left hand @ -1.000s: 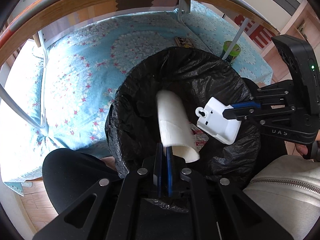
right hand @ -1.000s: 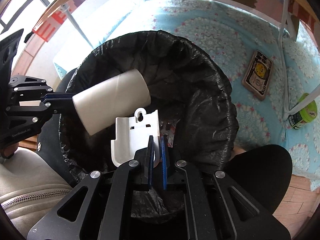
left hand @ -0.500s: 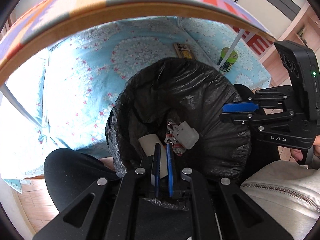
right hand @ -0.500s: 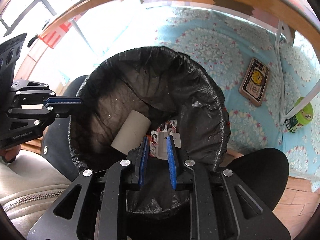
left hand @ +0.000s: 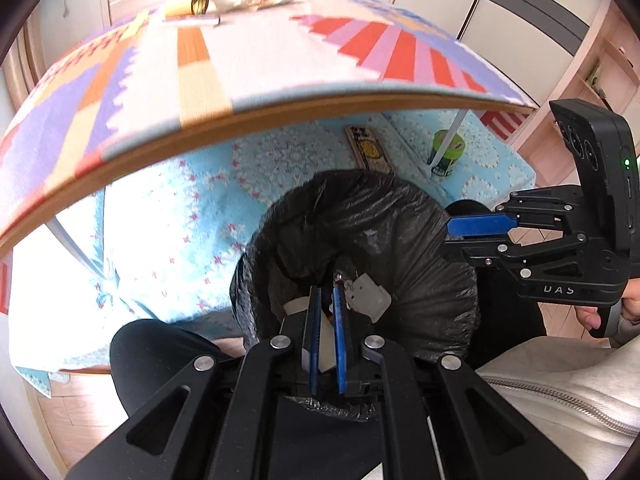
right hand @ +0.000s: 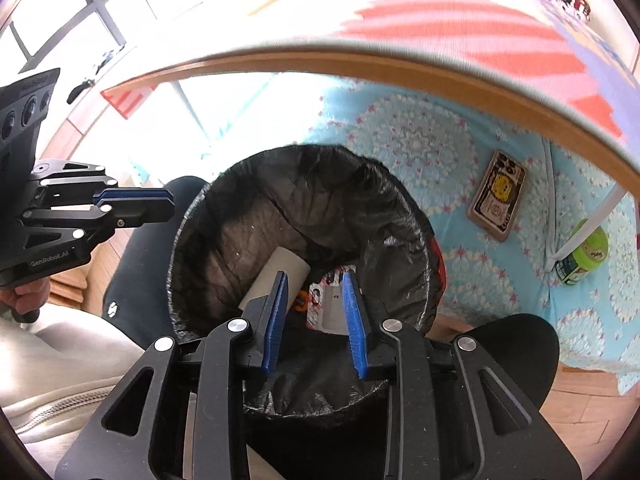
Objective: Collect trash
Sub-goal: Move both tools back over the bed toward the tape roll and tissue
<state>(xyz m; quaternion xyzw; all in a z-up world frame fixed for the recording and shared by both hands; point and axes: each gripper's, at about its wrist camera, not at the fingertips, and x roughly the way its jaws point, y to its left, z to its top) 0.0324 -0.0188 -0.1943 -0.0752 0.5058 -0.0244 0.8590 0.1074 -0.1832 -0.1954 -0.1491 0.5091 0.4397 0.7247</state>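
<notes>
A bin lined with a black bag (left hand: 400,240) (right hand: 248,240) stands on the floor between the person's knees. Inside lie a white cardboard tube (right hand: 280,276) (left hand: 296,306), a white plastic piece (left hand: 370,298) (right hand: 332,304) and printed wrappers. My left gripper (left hand: 326,296) hangs over the bin's near rim, jaws slightly apart and empty; it also shows in the right wrist view (right hand: 168,204). My right gripper (right hand: 316,284) is open and empty above the bin; it shows at the bin's right side in the left wrist view (left hand: 452,232).
A table with a striped cloth (left hand: 280,60) (right hand: 460,32) overhangs the bin. On it sit a tape roll (left hand: 192,0) and crumpled items. On the blue floor mat (right hand: 420,140) lie a flat printed pack (right hand: 498,200) and a green jar (right hand: 584,256) beside a white table leg.
Both grippers let go: the tube and the white plastic piece dropped into the bin. Both grippers then rose, so the table top came into view. The right jaws opened wider.
</notes>
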